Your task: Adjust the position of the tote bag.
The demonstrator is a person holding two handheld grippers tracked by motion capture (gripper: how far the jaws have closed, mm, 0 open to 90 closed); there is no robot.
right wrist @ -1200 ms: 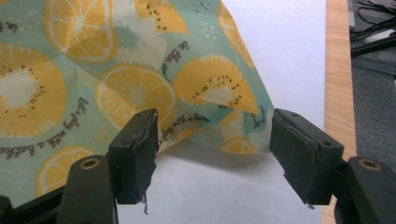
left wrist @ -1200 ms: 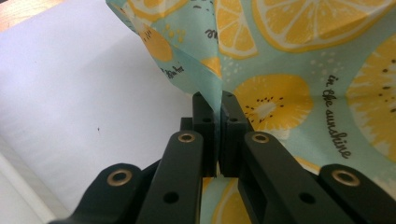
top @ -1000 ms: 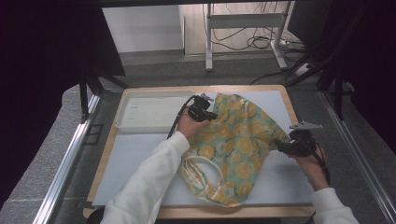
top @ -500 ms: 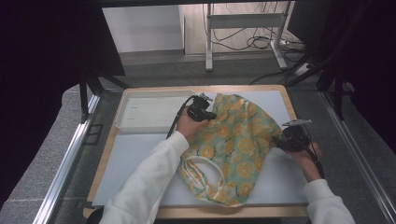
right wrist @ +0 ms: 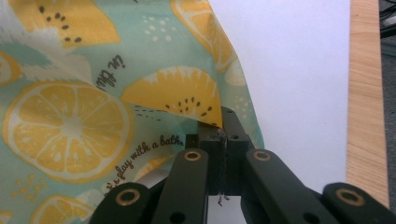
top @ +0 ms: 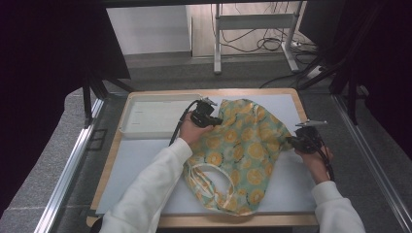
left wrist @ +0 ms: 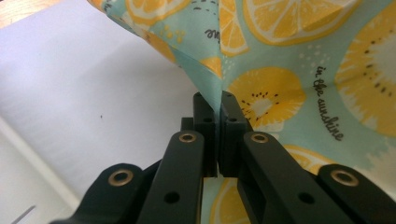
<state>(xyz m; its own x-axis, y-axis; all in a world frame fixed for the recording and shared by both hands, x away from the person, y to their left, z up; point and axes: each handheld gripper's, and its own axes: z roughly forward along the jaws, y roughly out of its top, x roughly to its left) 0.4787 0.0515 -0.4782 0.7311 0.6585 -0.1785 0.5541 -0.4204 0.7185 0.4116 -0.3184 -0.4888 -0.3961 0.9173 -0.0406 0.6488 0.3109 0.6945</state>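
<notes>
A mint-green cloth bag (top: 243, 150) printed with orange and lemon slices lies spread on the white mat (top: 141, 155), its pale handles (top: 206, 178) curled near the front. My left gripper (top: 214, 120) is shut on the bag's far-left edge; in the left gripper view the fabric (left wrist: 289, 60) is pinched between the jaws of the left gripper (left wrist: 218, 100). My right gripper (top: 293, 141) is shut on the bag's right edge, and the right gripper view shows the cloth (right wrist: 93, 93) folded over into the closed jaws of the right gripper (right wrist: 223, 119).
A white shallow tray (top: 155, 116) sits at the far left of the wooden table (top: 109, 165). Bare mat lies left of the bag and to its right near the table's edge (right wrist: 366, 93). Black frame legs and cables stand beyond the table.
My right gripper has slid left and slightly away from me, to the bag's right edge, and now grips it. The left gripper has held still on the cloth.
</notes>
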